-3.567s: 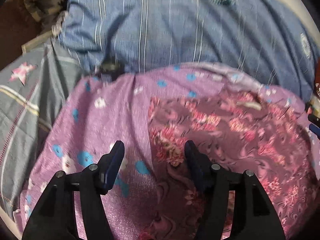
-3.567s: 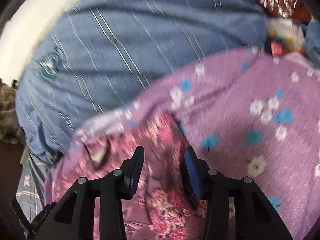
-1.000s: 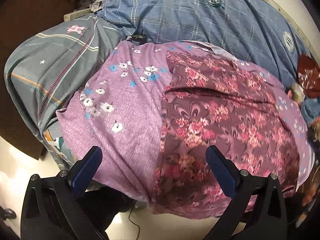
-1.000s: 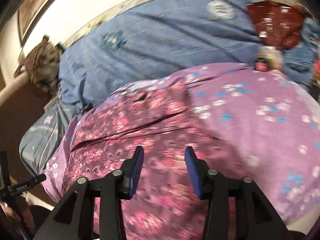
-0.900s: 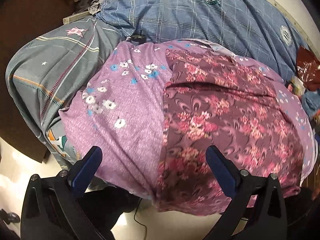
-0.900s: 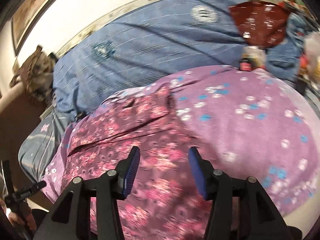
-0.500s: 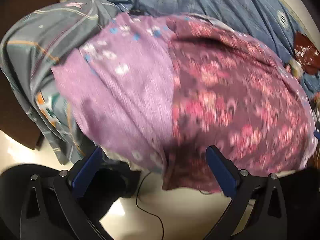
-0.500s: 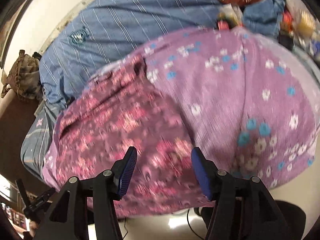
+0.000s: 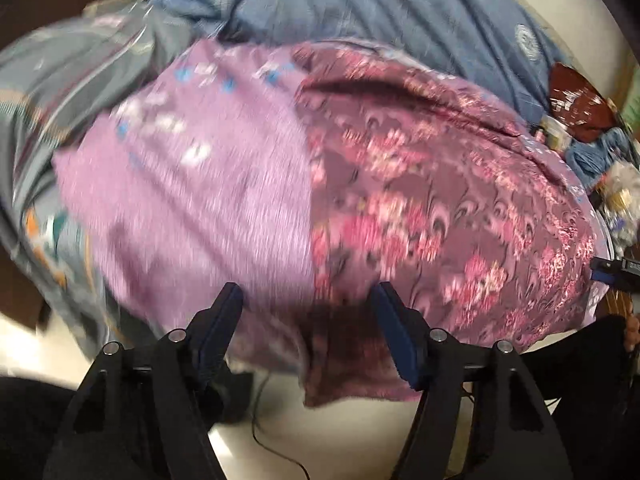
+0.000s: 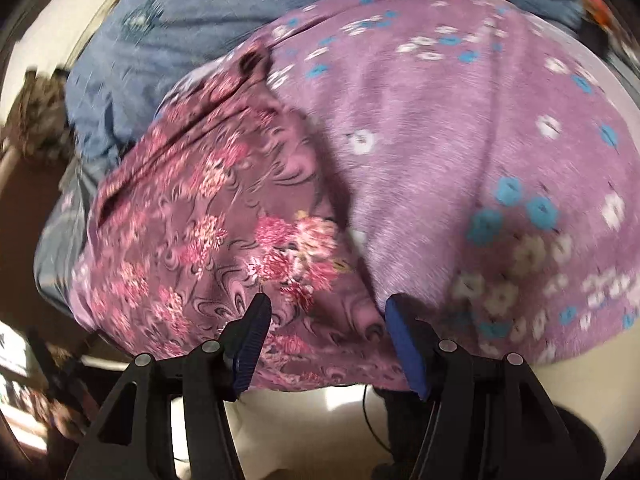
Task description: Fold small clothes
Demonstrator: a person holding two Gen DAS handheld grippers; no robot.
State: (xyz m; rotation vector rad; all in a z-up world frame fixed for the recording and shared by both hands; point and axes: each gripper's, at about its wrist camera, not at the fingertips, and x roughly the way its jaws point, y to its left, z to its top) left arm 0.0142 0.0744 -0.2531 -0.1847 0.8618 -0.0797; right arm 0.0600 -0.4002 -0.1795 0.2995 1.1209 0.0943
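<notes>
- Lilac cloth with blue and white flowers, the bedspread (image 9: 192,208), covers the bed's near side and is the surface that everything else rests on; beyond it lies a blue plaid quilt (image 9: 400,12), and a grey patterned cover (image 9: 60,92) hangs at the bed's left corner.
- Maroon floral garment (image 9: 440,200) lies flat on that bedspread, reaching from a ridged band near the quilt down to a hem that droops over the bed's front edge towards the pale floor (image 9: 340,432). Its long axis seems to run away from both cameras, though blur makes the far end uncertain.
- Left gripper (image 9: 308,304) hangs above the near hem at the garment's left border, where maroon meets lilac. Its jaws have just been closing; cloth lies between them, but the pads do not look pressed on it, so it grips nothing.
- Right gripper (image 10: 326,316) sits over the same hem at the garment's right border. Its jaws have just been opening, and it too straddles the cloth with nothing pinched.
- Each hand is about equally near its own corner, so the likely move is a two-handed pinch of the hem, carried away towards the band.
</notes>
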